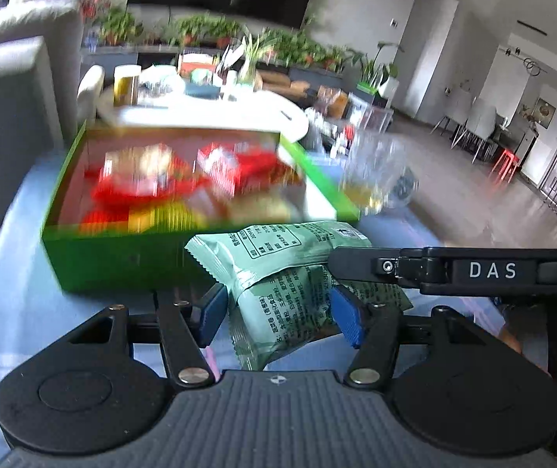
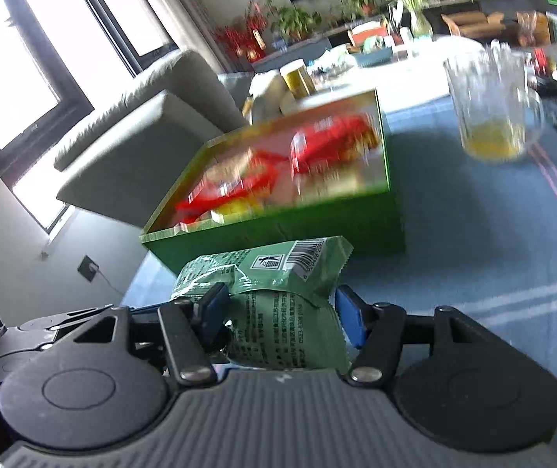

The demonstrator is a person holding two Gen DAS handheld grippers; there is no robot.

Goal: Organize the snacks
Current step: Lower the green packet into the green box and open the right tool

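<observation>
Two pale green snack packets are held up just in front of a green box (image 1: 122, 261) of red and yellow snacks, blurred. My left gripper (image 1: 278, 316) is shut on one green packet (image 1: 286, 312), its blue pads against both sides. The second green packet (image 1: 274, 245) lies just above it, with a black finger (image 1: 360, 259) of the right gripper reaching in from the right. In the right wrist view my right gripper (image 2: 282, 312) is shut on its green packet (image 2: 286, 327), the barcode end up, with the green box (image 2: 278, 234) just beyond.
A glass mug (image 1: 375, 171) (image 2: 488, 97) holding a little yellow liquid stands right of the box on the blue striped tablecloth (image 2: 473, 234). A grey sofa (image 2: 130, 148) is at the left. Behind is a cluttered white round table (image 1: 216, 117).
</observation>
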